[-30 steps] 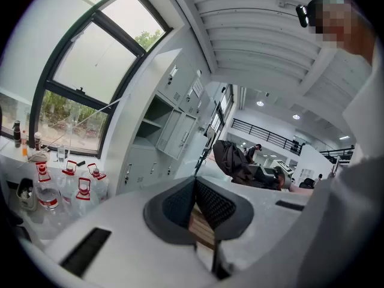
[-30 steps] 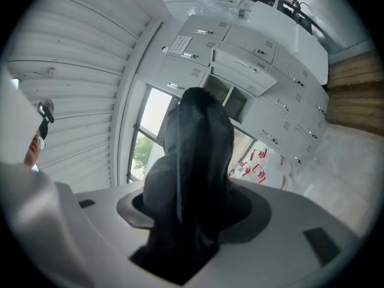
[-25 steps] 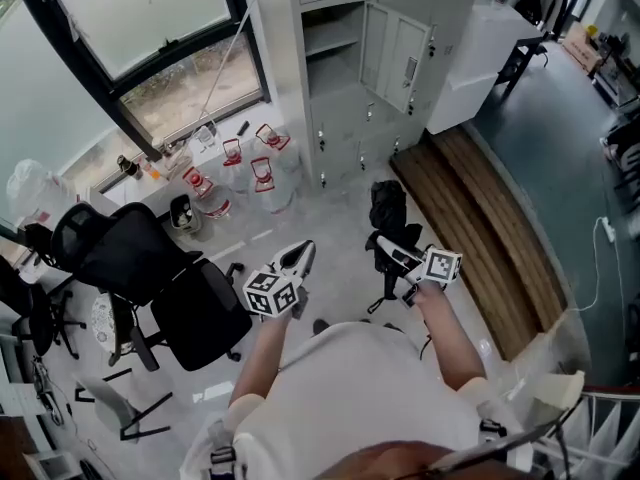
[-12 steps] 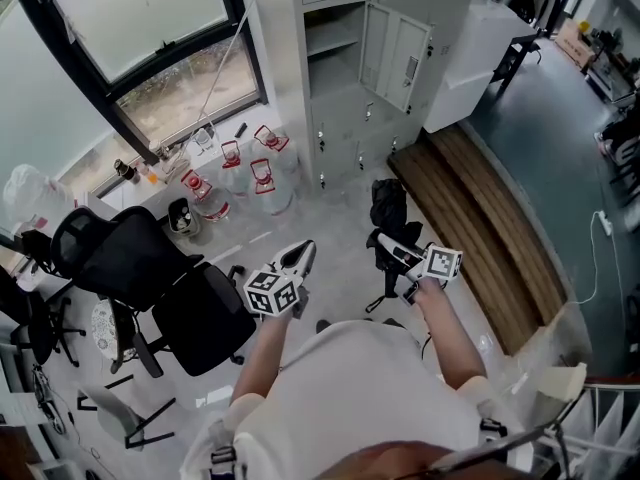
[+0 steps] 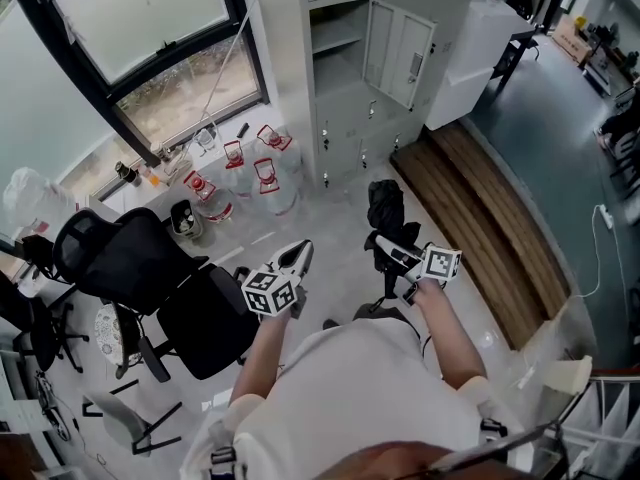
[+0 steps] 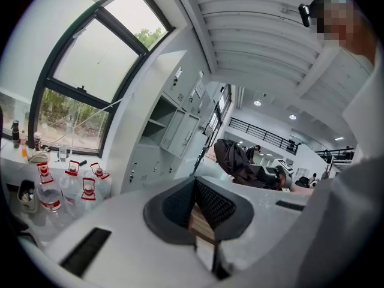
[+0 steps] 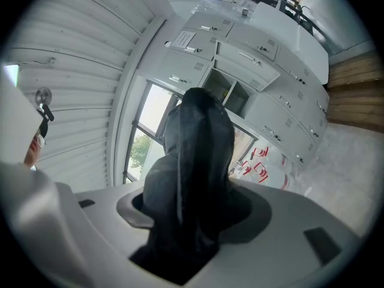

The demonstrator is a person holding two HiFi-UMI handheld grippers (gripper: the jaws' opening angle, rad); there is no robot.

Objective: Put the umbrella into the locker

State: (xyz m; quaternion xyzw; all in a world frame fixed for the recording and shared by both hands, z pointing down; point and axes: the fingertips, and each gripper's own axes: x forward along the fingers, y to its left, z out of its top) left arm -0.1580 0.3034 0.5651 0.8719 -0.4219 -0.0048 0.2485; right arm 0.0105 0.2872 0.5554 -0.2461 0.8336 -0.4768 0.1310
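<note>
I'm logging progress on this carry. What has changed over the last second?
Very little. The person seems to have stepped slightly toward the grey metal lockers: a dark leg or shoe shows more beneath the black folded umbrella. Unchanged: the right gripper stays shut on the umbrella, and the left gripper stays empty.

Black office chair [image 5: 135,263], water jugs [image 5: 262,183], window [image 5: 140,28]
</note>
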